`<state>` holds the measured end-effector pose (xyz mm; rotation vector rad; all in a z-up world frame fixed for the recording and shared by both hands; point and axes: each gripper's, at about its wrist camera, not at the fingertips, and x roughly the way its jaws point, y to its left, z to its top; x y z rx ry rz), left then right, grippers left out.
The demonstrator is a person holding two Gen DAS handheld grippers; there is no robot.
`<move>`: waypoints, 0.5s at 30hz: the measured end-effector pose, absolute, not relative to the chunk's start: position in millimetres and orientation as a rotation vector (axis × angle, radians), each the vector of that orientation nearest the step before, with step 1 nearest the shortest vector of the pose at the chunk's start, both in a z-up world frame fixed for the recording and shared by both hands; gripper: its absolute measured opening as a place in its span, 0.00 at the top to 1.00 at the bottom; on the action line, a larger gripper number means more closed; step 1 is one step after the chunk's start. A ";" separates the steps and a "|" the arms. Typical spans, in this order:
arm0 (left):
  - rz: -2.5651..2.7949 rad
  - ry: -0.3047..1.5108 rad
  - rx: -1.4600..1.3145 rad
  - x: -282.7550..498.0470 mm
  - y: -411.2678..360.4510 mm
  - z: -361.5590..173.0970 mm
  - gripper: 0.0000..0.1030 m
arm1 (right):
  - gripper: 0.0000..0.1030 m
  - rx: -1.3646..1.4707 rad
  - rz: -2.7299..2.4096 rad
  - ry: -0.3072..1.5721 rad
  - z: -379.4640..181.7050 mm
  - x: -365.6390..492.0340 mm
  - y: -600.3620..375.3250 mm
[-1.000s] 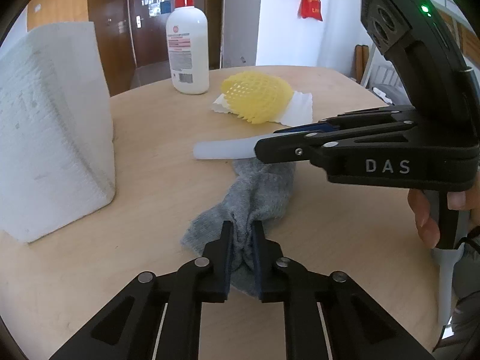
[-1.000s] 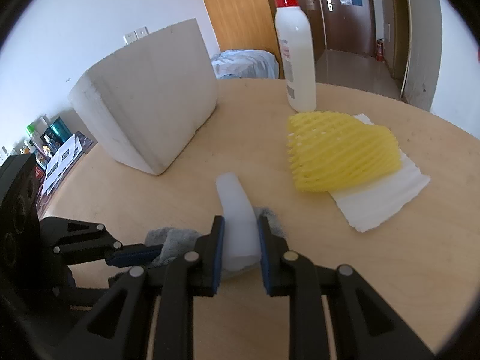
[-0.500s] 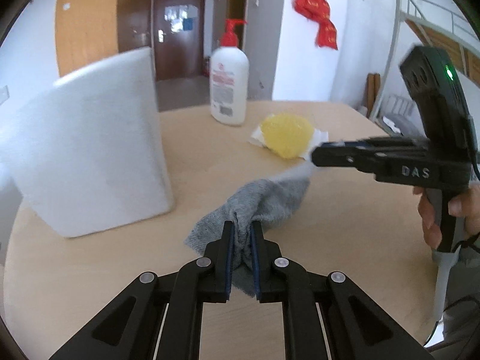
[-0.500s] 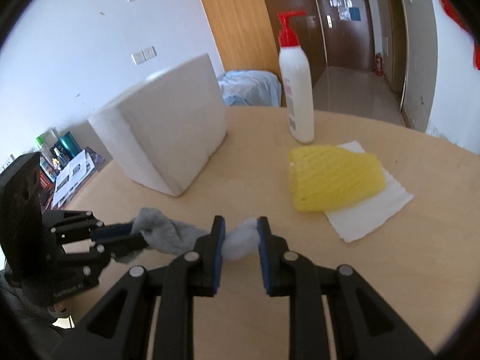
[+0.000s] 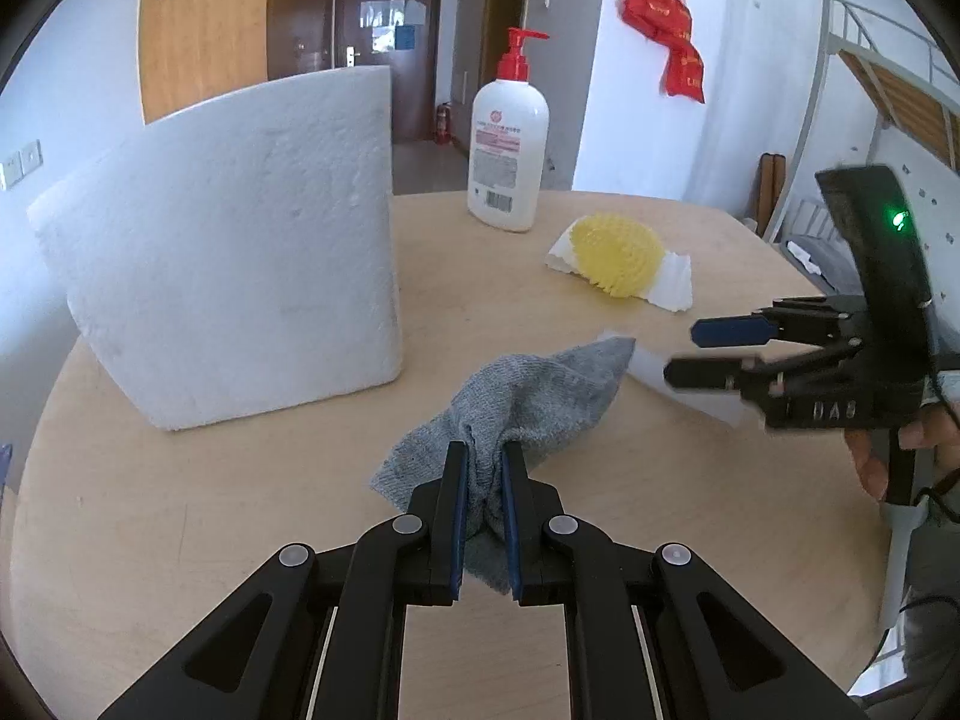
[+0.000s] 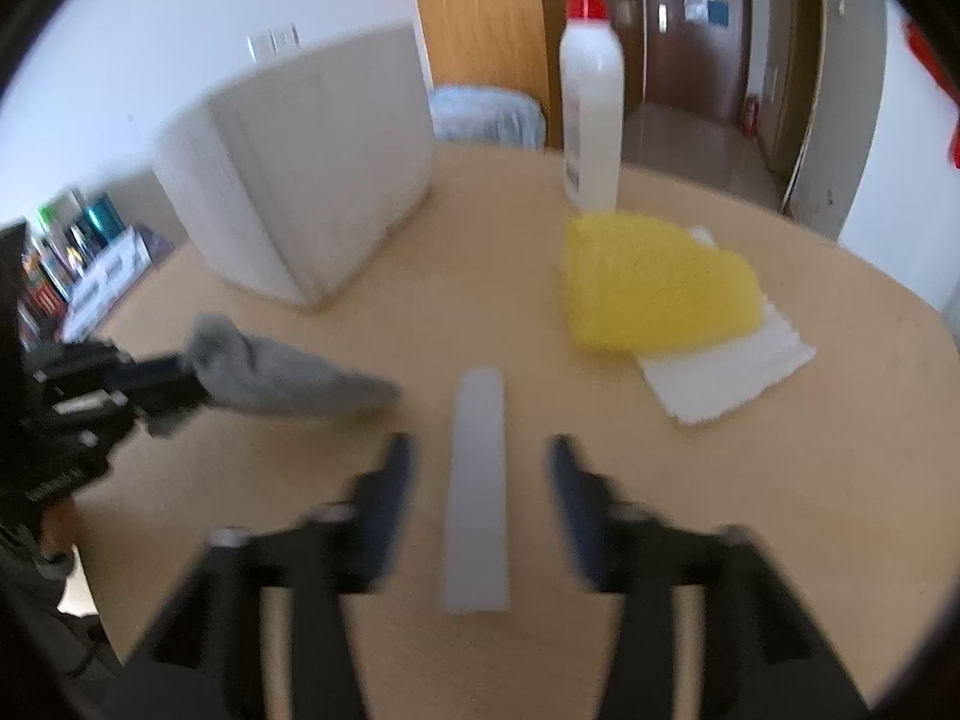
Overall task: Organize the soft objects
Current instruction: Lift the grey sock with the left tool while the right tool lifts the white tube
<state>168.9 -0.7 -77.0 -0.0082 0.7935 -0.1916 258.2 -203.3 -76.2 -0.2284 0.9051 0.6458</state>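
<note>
Pinching grey sock, left gripper, right gripper spread wide, white strip between only in right view

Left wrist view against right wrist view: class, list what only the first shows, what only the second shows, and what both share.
Only the left wrist view shows the red hanging decoration clearly, the bunk bed frame and the left tool pinching the grey sock.

Only the right wrist view shows the open right tool from behind, straddling the white strip, plus cluttered shelves.

Both share the white foam block, pump bottle, yellow foam net on white paper, and the wooden table.
</note>
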 end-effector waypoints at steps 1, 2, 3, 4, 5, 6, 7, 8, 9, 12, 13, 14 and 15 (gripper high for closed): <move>-0.192 0.793 -0.012 169.5 0.5 -77.2 0.89 | 0.39 -0.230 0.649 0.912 -77.4 259.0 -202.9; -0.192 0.794 -0.017 172.3 0.3 -77.6 0.89 | 0.39 -0.237 0.642 0.925 -79.8 260.8 -200.9; -0.193 0.795 -0.019 173.8 -0.6 -78.2 0.89 | 0.39 -0.249 0.637 0.930 -80.7 261.0 -199.8; -0.197 0.797 -0.020 175.1 -1.0 -78.6 0.89 | 0.39 -0.267 0.633 0.930 -81.9 260.2 -197.4; -0.199 0.798 -0.019 176.0 -2.4 -78.6 0.89 | 0.39 -0.278 0.632 0.932 -83.2 259.0 -195.7; -0.200 0.797 -0.017 175.6 -2.8 -78.3 0.89 | 0.39 -0.306 0.626 0.937 -84.9 257.0 -192.4; -0.204 0.796 -0.017 173.4 -2.2 -77.5 0.89 | 0.39 -0.336 0.618 0.934 -85.2 252.8 -188.4; -0.205 0.795 -0.017 173.4 -2.1 -77.6 0.89 | 0.39 -0.355 0.609 0.935 -86.1 250.8 -185.6; -0.204 0.795 -0.019 173.3 -1.3 -77.7 0.89 | 0.43 -0.377 0.600 0.936 -87.4 248.9 -182.8; -0.202 0.794 -0.033 171.6 2.6 -77.2 0.89 | 0.58 -0.394 0.614 0.943 -88.6 247.0 -177.8; -0.201 0.792 -0.036 170.6 3.7 -77.0 0.89 | 0.61 -0.398 0.616 0.943 -88.0 246.5 -177.2; -0.200 0.792 -0.035 169.0 4.4 -76.8 0.89 | 0.66 -0.406 0.613 0.942 -87.8 246.0 -175.7; -0.200 0.792 -0.035 167.7 4.8 -76.8 0.89 | 0.71 -0.408 0.617 0.946 -87.4 245.4 -175.4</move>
